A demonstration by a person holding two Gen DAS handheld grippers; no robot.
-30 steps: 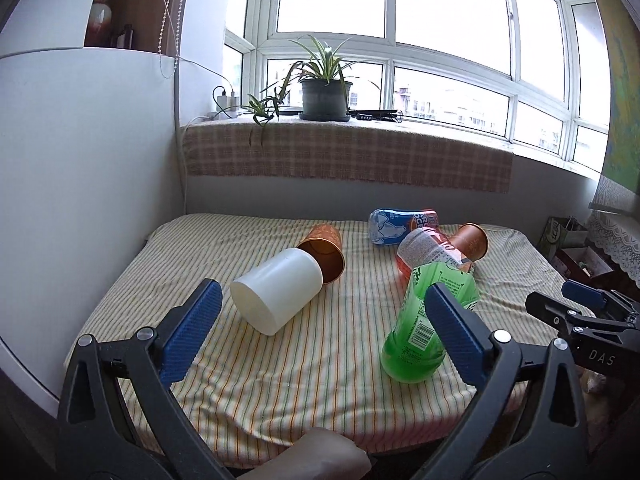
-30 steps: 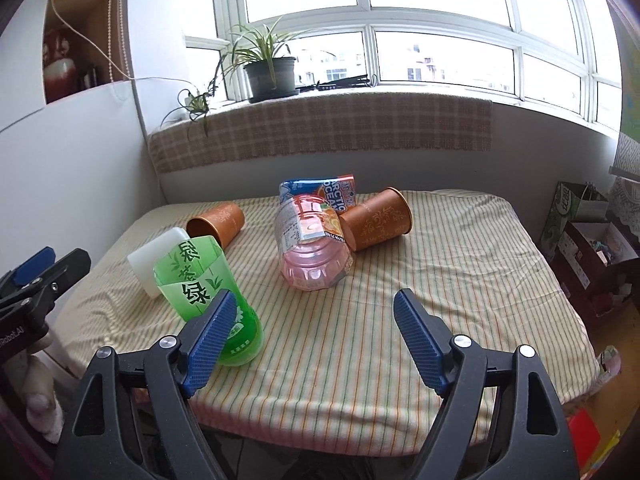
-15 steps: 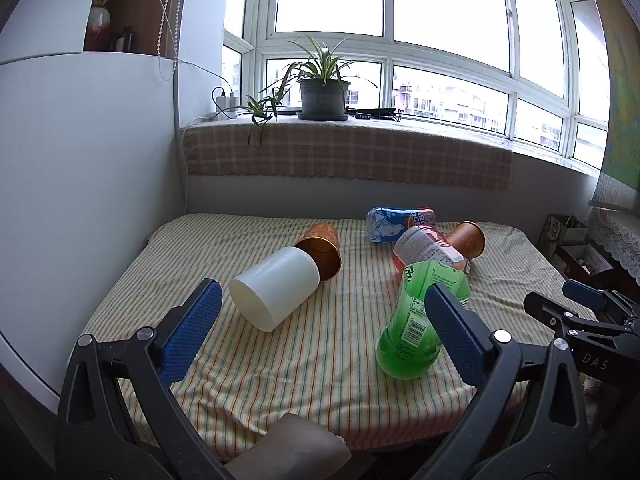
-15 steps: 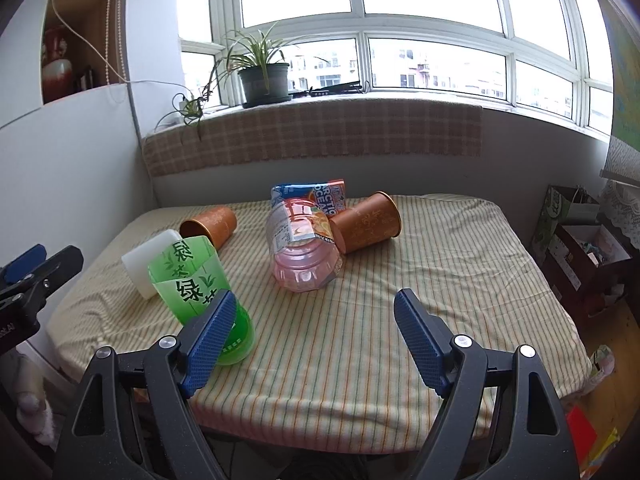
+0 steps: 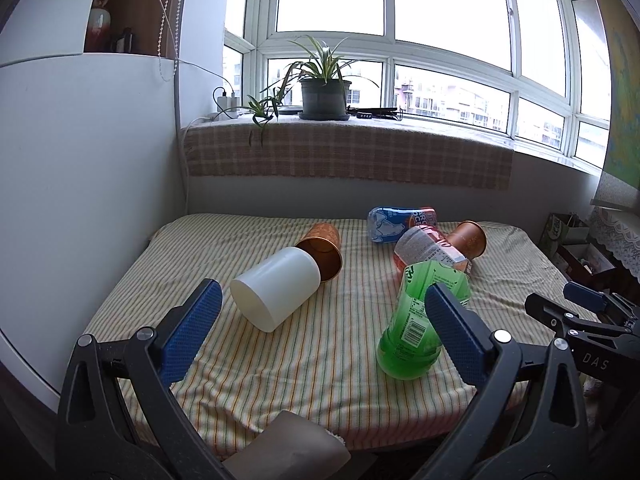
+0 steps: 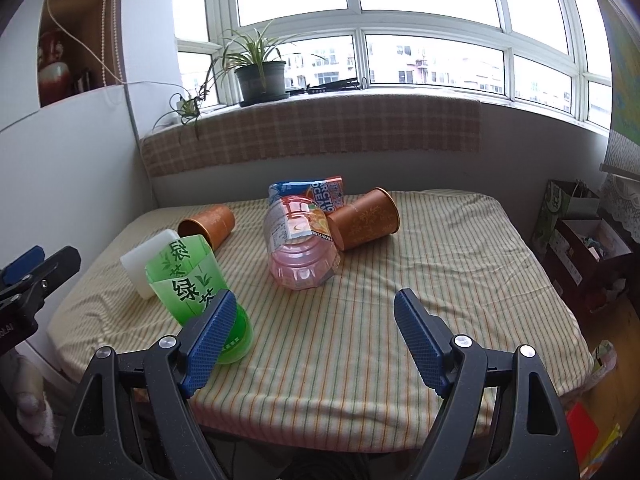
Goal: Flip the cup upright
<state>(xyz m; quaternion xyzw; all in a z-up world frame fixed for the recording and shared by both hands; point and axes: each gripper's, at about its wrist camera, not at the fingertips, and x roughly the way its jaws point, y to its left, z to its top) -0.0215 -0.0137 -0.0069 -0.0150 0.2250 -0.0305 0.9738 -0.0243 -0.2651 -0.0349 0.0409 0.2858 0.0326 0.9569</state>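
Observation:
Several cups lie on their sides on a striped tablecloth [image 5: 320,360]. A white cup [image 5: 276,288] [image 6: 144,262] lies at the left, and a copper cup [image 5: 322,246] [image 6: 208,222] rests behind it. The green cup [image 5: 420,324] [image 6: 192,284] lies near the front edge. Beyond it are a pink cup [image 5: 428,248] [image 6: 298,248], a blue printed cup [image 5: 396,222] [image 6: 308,192] and a second copper cup [image 5: 468,238] [image 6: 366,224]. My left gripper [image 5: 324,336] is open, short of the white cup. My right gripper [image 6: 312,340] is open over the cloth, beside the green cup.
A grey wall [image 5: 80,200] borders the table's left side. A checked cloth covers the windowsill [image 5: 348,156], which holds a potted plant [image 5: 324,92]. Boxes and bags [image 6: 580,232] stand on the floor at the right. A pale rounded object [image 5: 288,448] sits below the front edge.
Both grippers have drawn back and risen slightly, so the table and cups look a little farther away. Both stay open and no cup has moved.

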